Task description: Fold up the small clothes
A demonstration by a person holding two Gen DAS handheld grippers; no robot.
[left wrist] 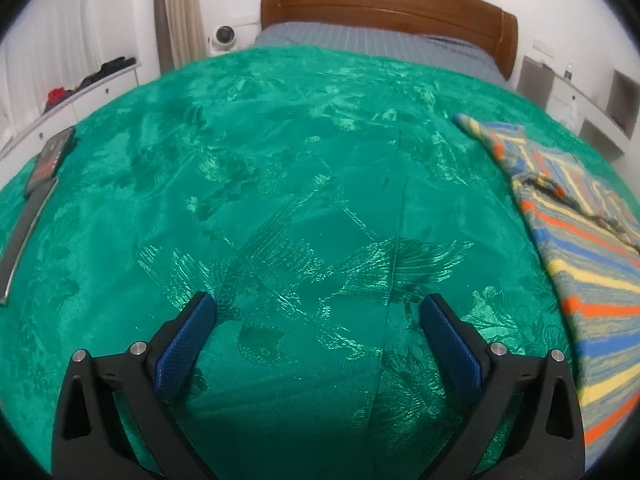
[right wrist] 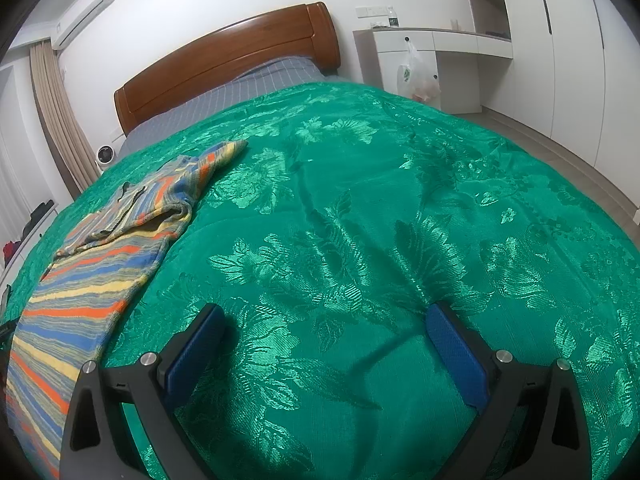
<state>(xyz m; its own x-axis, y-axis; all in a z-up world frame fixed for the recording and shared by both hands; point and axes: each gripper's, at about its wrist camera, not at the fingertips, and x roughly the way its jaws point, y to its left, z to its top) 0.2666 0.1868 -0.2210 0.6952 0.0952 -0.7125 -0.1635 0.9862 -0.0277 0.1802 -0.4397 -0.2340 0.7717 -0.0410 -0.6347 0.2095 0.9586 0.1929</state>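
Observation:
A small striped garment (left wrist: 588,264) in blue, orange, yellow and grey lies flat on the green bedspread (left wrist: 304,168), with one sleeve folded across its chest. In the left wrist view it runs down the right edge. My left gripper (left wrist: 318,308) hovers over bare bedspread to its left, open, with nothing between the blue pads. The right wrist view shows the same garment (right wrist: 96,280) at the left, its sleeve (right wrist: 218,158) stretched toward the headboard. To the right of it my right gripper (right wrist: 326,316) is open and empty above the bedspread (right wrist: 400,208).
A phone (left wrist: 50,158) and a long dark flat strip (left wrist: 24,240) lie at the bed's left edge. A wooden headboard (left wrist: 384,4) stands at the far end. A white desk (right wrist: 436,42) with a hanging plastic bag (right wrist: 416,76) and wardrobes (right wrist: 560,40) stand to the right of the bed.

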